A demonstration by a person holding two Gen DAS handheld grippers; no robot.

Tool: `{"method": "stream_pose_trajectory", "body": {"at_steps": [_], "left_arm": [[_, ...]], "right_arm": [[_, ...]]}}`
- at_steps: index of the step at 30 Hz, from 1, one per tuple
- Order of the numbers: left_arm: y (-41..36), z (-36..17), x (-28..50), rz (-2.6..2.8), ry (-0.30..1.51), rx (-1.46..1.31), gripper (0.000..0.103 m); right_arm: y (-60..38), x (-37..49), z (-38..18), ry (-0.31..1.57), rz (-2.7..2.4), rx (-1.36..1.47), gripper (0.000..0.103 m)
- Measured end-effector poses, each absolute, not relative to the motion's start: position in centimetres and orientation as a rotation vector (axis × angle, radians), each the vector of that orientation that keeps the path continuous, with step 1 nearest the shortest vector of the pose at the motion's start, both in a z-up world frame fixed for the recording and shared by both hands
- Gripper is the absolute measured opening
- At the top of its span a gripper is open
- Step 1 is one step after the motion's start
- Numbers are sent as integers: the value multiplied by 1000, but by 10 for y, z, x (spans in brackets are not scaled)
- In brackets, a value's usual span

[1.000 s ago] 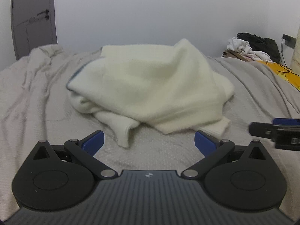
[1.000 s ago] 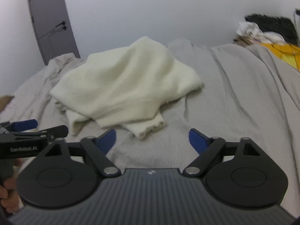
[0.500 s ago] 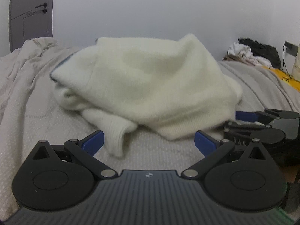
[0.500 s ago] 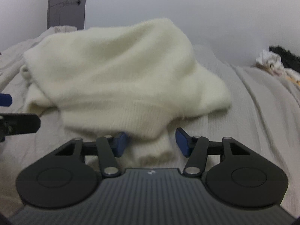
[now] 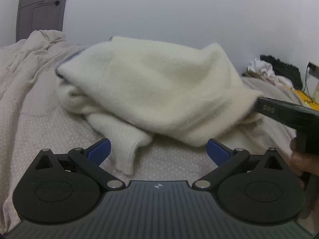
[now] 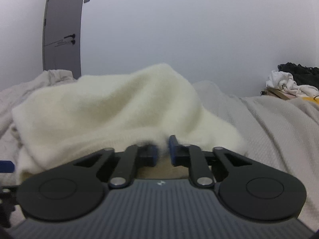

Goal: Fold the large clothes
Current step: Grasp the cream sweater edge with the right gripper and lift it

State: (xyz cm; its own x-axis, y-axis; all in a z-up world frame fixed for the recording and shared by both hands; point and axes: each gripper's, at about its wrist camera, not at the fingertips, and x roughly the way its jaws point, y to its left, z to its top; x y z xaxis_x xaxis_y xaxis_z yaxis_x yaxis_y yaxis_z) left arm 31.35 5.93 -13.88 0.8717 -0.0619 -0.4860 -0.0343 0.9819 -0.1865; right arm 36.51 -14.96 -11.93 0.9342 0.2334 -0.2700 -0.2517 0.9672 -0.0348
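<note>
A cream knit sweater (image 5: 155, 87) lies crumpled in a heap on the grey bed cover (image 5: 30, 119). One ribbed cuff (image 5: 127, 151) hangs toward my left gripper (image 5: 157, 149), which is open and empty just in front of the heap. My right gripper (image 6: 163, 149) is shut on the sweater's near hem (image 6: 119, 139); the fabric bunches between its blue pads. The right gripper also shows at the right edge of the left wrist view (image 5: 283, 109), against the sweater's right side.
A grey door (image 5: 39, 10) stands at the back left against a white wall. A pile of white and black clothes (image 6: 293, 81) lies at the back right, with a yellow item (image 5: 305, 97) beside it. The bed cover (image 6: 269, 123) stretches flat to the right of the sweater.
My right gripper has closed from wide open onto the sweater's hem. Both grippers have moved closer to the sweater. The left gripper has stayed open.
</note>
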Motion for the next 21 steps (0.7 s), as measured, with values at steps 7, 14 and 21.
{"method": "stream_pose_trajectory", "body": {"at_steps": [7,14,21], "left_arm": [[57,-120,294,-27,451,-180,103],[38,-106,243,-93,462,-177,103],[14,-68,193,-111,299,-45,103]], "right_arm": [[-163,314,-80,187,289,-14,10],[-172,265,-36,102,341,44,7],[-178,212,-4,-2,368,1,7]]}}
